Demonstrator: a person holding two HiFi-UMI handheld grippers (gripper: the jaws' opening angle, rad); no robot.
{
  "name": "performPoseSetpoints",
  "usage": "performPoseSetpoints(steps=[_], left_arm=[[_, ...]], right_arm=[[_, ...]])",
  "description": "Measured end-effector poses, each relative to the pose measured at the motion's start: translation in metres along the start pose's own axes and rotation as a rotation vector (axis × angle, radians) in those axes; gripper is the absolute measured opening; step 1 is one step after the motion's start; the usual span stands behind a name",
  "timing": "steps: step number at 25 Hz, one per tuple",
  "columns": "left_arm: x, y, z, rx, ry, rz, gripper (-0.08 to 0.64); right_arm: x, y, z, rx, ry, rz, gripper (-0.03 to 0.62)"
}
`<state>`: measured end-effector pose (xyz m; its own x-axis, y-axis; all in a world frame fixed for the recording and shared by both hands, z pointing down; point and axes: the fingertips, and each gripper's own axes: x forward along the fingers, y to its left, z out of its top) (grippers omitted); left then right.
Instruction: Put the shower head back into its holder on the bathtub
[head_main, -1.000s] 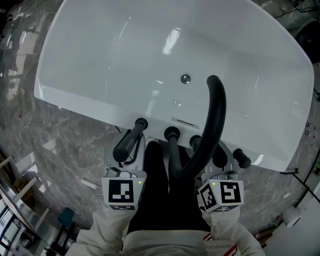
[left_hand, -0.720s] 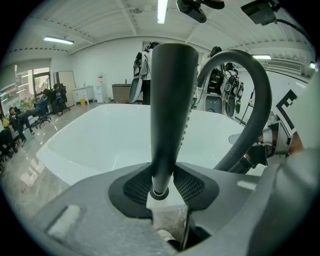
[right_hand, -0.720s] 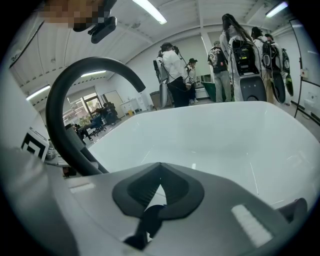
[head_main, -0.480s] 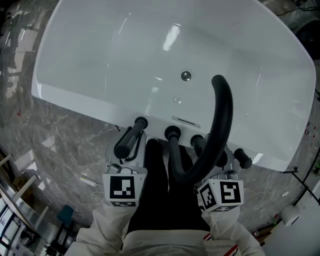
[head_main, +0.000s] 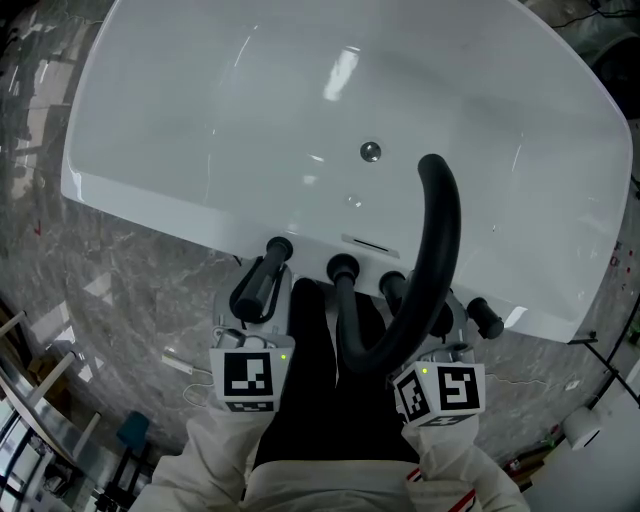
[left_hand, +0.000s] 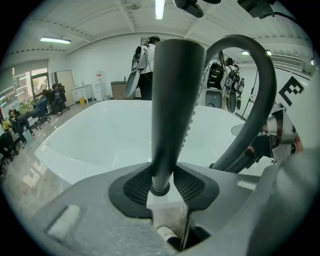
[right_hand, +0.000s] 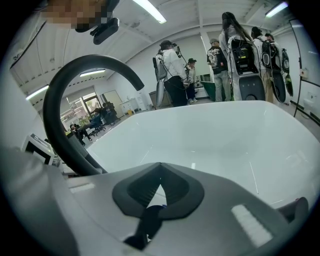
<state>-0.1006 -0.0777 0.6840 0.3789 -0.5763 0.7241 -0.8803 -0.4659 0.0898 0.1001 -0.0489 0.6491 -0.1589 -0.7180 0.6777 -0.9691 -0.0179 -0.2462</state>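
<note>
**Lighting and image quality.** The illumination is bright, even and indoor. Ceiling strip lights (left_hand: 159, 7) above the bathtub (head_main: 200, 120) lay elongated white glare streaks (head_main: 343, 75) on its glossy basin. Shadows inside the bathtub are soft and faint. The polished stone floor (head_main: 110, 270) beside the bathtub carries paler reflections. The head view is sharp at the bathtub and bends toward its corners. Both gripper views show strong fisheye curvature, with black vignetted corners outside the bathtub. The foreground nearest each lens is soft, while people (right_hand: 172, 70) behind the bathtub's far edge remain fairly clear.

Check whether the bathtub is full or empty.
Empty: the bathtub shows a bare white floor, a plainly visible drain, and no waterline.
</note>
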Motion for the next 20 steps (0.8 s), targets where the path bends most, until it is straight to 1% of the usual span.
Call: performPoseSetpoints(steps=[11, 20], left_arm=[[0.0039, -0.0012, 0.0002, 0.023, -0.004, 0.014, 0.141], [0.0050, -0.0031, 0.0016, 0.063, -0.006, 0.040, 0.142]], right_arm=[[0.0001, -0.0015, -0.0013, 0.013, -0.009, -0.004, 0.006], [0.0004, 0.0005, -0.0013, -0.025, -0.012, -0.006, 0.006]])
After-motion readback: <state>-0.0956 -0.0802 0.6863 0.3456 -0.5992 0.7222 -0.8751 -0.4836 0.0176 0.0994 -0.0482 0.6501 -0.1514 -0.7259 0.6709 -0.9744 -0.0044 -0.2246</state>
